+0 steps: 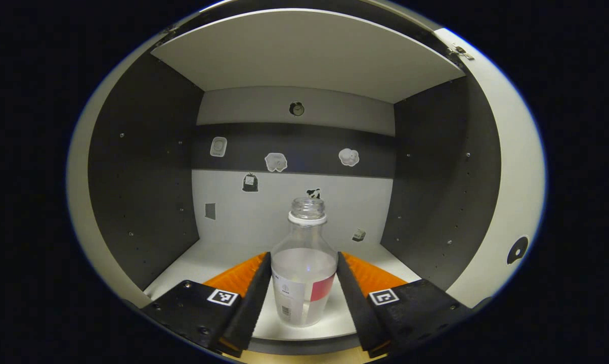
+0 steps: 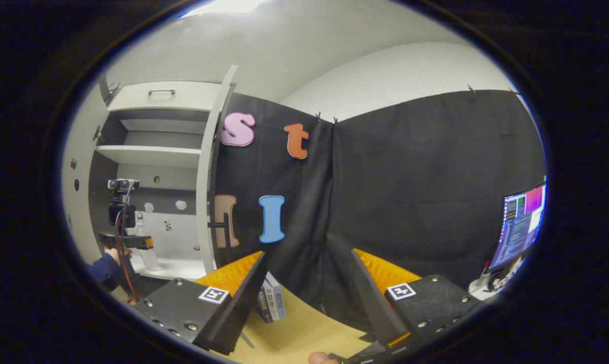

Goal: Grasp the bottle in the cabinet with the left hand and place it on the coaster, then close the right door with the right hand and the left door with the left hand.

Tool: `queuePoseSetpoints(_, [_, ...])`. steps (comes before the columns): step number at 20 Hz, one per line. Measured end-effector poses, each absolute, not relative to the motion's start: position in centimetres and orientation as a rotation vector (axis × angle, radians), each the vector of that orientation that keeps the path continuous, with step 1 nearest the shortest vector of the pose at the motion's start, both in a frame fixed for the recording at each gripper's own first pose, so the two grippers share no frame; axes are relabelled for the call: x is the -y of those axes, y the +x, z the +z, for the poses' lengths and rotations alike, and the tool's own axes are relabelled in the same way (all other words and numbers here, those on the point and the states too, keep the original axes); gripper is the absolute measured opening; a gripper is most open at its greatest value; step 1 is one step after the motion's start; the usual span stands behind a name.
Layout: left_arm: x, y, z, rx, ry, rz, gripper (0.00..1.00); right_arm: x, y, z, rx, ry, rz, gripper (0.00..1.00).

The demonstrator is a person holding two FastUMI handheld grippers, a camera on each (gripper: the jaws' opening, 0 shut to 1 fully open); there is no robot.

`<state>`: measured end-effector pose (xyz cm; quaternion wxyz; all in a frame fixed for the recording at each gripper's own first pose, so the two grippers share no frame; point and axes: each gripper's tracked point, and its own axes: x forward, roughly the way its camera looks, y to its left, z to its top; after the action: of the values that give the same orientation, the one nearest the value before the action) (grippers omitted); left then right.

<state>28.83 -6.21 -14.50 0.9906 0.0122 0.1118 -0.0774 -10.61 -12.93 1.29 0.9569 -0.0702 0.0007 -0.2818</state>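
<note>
Clear uncapped plastic bottle (image 1: pixel 304 268) with white neck ring, white-and-red label: upright on white cabinet shelf (image 1: pixel 208 260), near front edge. Left gripper (image 1: pixel 304 273): fingers one each side of bottle body, close against it; firm pinch cannot be confirmed. In right gripper view, same bottle (image 2: pixel 141 237) inside open cabinet, white right door (image 2: pixel 211 182) swung out. Right gripper (image 2: pixel 297 283): fingers spread wide, holding nothing, above light wooden tabletop (image 2: pixel 304 328); small books (image 2: pixel 271 303) stand just beyond.

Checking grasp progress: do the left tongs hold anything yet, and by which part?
The left tongs flank the bottle at its lower body, by the label; whether the fingers are pressing yet cannot be told.
</note>
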Motion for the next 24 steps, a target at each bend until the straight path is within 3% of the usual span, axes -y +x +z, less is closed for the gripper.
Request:
queuePoseSetpoints(3, [6.3,28.2,-14.4,-0.229,0.005,-0.172,0.77,12.8,-10.6,1.1,-0.008,-0.140,-0.555,0.98])
queuePoseSetpoints(4, [6.4,27.8,-14.3,-0.232,-0.005,-0.185,0.77,12.7,-10.4,1.1,-0.010,-0.139,-0.546,0.94])
queuePoseSetpoints(5, [6.5,27.1,-14.1,-0.233,-0.014,-0.202,0.77,12.4,-10.2,1.0,-0.008,-0.137,-0.533,0.98])
queuePoseSetpoints(13, [5.4,17.4,-11.4,-0.182,-0.033,-0.336,0.77,9.9,-7.2,0.8,-0.002,-0.125,-0.351,0.98])
queuePoseSetpoints(15, [4.6,14.9,-11.1,-0.177,-0.046,-0.347,0.79,9.0,-6.7,1.0,0.010,-0.119,-0.302,0.94])
queuePoseSetpoints(16, [4.1,13.6,-11.2,-0.176,-0.055,-0.346,0.77,8.5,-6.3,1.0,0.014,-0.115,-0.276,0.98])
queuePoseSetpoints(24, [0.7,5.9,-13.5,-0.226,-0.068,-0.319,0.77,4.9,-4.7,1.1,0.034,-0.090,-0.115,0.98])
